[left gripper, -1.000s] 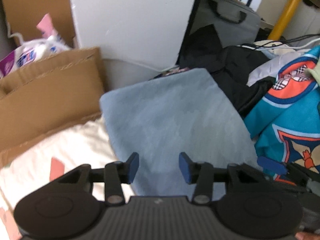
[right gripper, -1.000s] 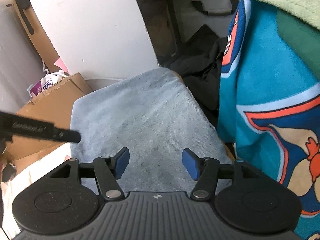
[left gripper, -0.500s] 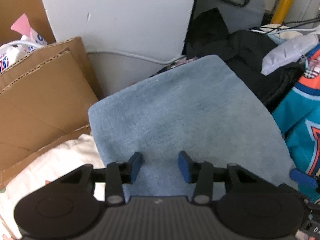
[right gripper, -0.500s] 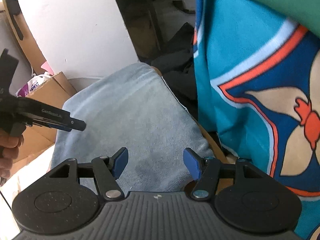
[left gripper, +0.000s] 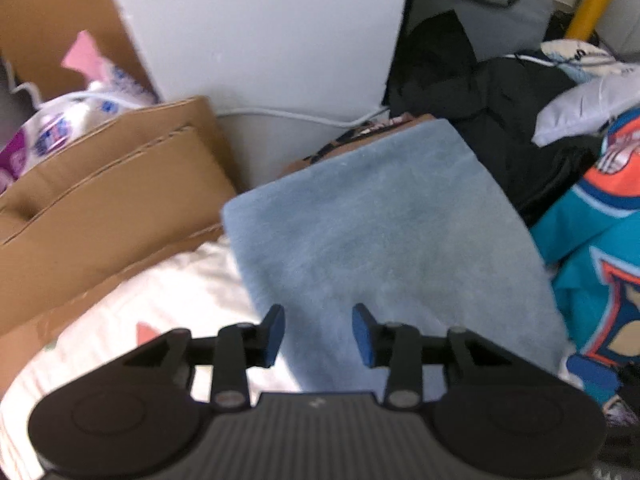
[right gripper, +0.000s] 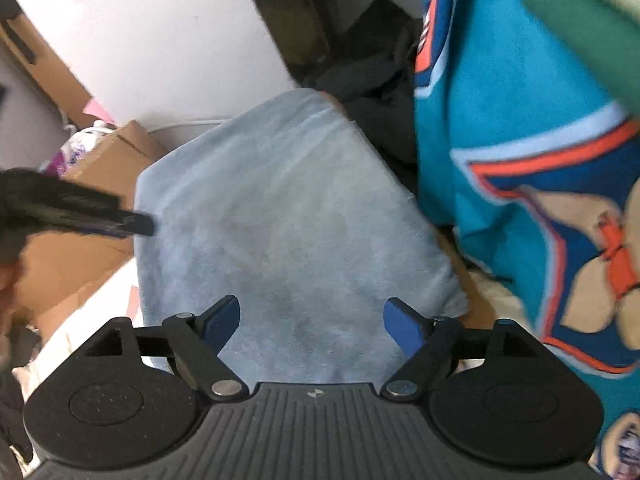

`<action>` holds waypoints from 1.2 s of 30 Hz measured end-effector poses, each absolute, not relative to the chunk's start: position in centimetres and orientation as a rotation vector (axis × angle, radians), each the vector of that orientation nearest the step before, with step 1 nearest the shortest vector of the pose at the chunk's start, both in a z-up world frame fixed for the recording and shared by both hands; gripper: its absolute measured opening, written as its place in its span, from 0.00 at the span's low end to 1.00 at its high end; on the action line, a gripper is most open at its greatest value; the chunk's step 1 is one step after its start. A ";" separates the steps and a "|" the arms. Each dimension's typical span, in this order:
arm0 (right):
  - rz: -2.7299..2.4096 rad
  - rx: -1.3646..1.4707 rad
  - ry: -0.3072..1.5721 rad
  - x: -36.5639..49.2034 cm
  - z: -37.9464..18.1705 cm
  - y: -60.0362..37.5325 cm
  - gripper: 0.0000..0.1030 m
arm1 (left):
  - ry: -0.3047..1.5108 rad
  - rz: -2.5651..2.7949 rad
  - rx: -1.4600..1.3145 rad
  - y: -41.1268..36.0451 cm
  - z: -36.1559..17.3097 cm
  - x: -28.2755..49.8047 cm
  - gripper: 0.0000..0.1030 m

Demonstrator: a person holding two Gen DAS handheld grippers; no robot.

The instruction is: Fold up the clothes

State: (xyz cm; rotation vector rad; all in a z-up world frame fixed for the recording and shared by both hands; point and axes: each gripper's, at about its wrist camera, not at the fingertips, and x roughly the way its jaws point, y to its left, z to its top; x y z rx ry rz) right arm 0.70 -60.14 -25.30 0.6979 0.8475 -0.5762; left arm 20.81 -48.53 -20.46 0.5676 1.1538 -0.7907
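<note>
Looking down through both wrist cameras, I see the pale blue fleecy cloth, folded into a thick rectangle [left gripper: 384, 240], lying flat below my two tools. It rests between the brown corrugated cardboard box [left gripper: 104, 200] on one side and the heap of black clothes [left gripper: 500, 112] on the other, with a white upright panel [left gripper: 260, 32] behind it. Its edges look straight and its top is smooth, so I judge that this piece is already folded and put down.

The left tool [left gripper: 318, 334] hovers above the near edge of the blue cloth. Its jaws are closing a little, but nothing is between them and the blue pads [left gripper: 362, 334] do not touch the cloth. The right tool [right gripper: 312, 320] also hangs over the same cloth. Its jaws are opening wide, and they are empty too. In the right view, the left tool appears as a dark blurred bar at the left edge.

What is left seems to be much. The teal garment with an orange, navy and cream cartoon print [right gripper: 520, 160] hangs or lies crumpled just beside the folded cloth, clearly not folded. The black clothes are in a loose pile. A cream sheet with small pink marks [left gripper: 160, 300] lies under the near corner of the blue cloth; I cannot tell if it is part of the task.

I judge that one piece is finished and the next one is not yet taken.
</note>
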 end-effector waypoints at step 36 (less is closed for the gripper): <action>-0.421 0.765 0.754 -1.2 -0.3 -49.6 1.00 | 1.128 -0.568 0.448 -26.2 8.3 16.5 0.99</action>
